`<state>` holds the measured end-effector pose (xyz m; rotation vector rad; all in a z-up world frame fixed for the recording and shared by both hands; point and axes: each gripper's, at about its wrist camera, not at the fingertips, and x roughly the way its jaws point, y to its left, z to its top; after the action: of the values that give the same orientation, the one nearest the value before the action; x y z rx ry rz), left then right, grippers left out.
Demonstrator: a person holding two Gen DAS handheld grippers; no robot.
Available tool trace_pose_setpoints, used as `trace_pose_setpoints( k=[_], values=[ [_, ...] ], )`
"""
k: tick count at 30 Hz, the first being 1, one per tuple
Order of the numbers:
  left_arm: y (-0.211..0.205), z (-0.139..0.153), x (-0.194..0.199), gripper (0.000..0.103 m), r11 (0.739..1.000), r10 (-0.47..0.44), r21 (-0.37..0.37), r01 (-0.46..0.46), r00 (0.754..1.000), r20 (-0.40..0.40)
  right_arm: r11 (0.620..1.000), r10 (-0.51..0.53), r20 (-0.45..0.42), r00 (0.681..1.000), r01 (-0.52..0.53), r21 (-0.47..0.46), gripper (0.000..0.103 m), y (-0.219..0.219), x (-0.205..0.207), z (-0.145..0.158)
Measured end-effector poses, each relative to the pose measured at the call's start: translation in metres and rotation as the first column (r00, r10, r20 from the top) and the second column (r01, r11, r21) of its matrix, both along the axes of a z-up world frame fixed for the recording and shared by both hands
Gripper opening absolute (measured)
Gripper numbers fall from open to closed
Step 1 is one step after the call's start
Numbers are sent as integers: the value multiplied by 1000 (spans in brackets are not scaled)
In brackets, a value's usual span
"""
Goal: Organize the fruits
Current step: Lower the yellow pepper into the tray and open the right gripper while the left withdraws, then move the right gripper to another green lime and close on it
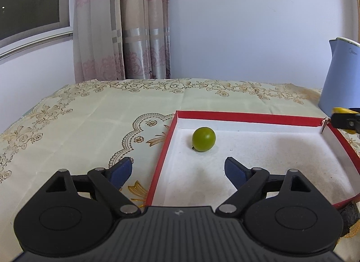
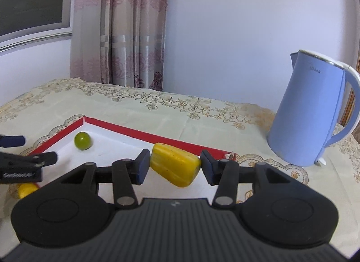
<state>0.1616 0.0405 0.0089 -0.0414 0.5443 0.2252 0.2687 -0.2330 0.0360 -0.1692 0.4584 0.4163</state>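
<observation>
Your bench [image 2: 157, 113] is draped in a cream cloth with a gold floral border, and a pale blue electric kettle [image 2: 312, 113] stands on it at the right, just beyond the far right corner of the red-rimmed box [image 2: 180, 142]. Behind the bench hang patterned pink curtains [image 2: 126, 27] beside a dark window [image 1: 29, 0], with a plain wall filling the rest. The kettle is clear of the box's opening — nothing lies over the white floor of the box except the fruit itself.

In the left wrist view your left gripper [image 1: 177, 169] hovers over the near left wall of the box, one finger outside the red rim, the other above the white lining. Its fingers [image 1: 235, 169] stand wide apart with nothing between them. The green fruit [image 1: 203, 139] sits ahead of them on the box floor near the far left corner: small, round, smooth and olive green, with a dark stem end at its lower left.

Your right gripper [image 2: 175, 167] is over the box's far right part, its fingers [image 2: 142, 167] clamped on a yellow fruit piece [image 2: 175, 166] — blocky, glossy, speckled with tiny dark dots, tilted down to the right. Another bit of yellow [image 2: 25, 190] shows at the lower left of that view, partly hidden by your left gripper; what it is you cannot tell.
</observation>
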Motion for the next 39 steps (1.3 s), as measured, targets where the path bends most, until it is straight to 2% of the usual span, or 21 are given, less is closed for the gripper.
trace_pose_setpoints(
  k=[7, 17, 21, 22, 27, 29, 31, 34, 37, 39],
  values=[
    [0, 3, -3, 98, 1000, 3, 4, -3, 1000, 25, 999, -35, -63, 997, 33, -31, 46, 7, 35, -14],
    [2, 3, -2, 99, 1000, 14, -1, -14, 1000, 24, 994, -92, -133, 987, 82, -78, 47, 7, 60, -36],
    [1, 3, -3, 101, 1000, 19, 1, -19, 999, 26, 993, -103, -108, 989, 96, -68, 77, 5, 57, -34],
    [1, 3, -3, 101, 1000, 19, 1, -20, 999, 27, 993, -102, -93, 990, 96, -65, 78, 4, 54, -31],
    [4, 7, -5, 102, 999, 30, -15, -29, 999, 40, 995, -91, -25, 995, 91, -31, 79, -5, 24, -14],
    [7, 8, -5, 103, 999, 28, -21, -27, 999, 35, 996, -89, 22, 996, 90, -29, 88, -10, -2, -7],
    [9, 10, -8, 103, 999, 25, -24, -24, 999, 20, 995, -96, 82, 992, 99, -30, 103, -16, -27, -2],
    [11, 14, -24, 103, 998, -11, -54, 13, 1000, 24, 995, -96, 127, 987, 96, 4, 103, -29, -65, 3],
    [10, 14, -50, 103, 997, -35, -64, 37, 999, 32, 993, -70, 137, 988, 56, 102, 103, -47, -99, 3],
    [9, 12, -67, 103, 995, -53, -78, 54, 998, 25, 994, -59, 132, 989, 45, 104, 103, -52, -118, -1]
  ],
)
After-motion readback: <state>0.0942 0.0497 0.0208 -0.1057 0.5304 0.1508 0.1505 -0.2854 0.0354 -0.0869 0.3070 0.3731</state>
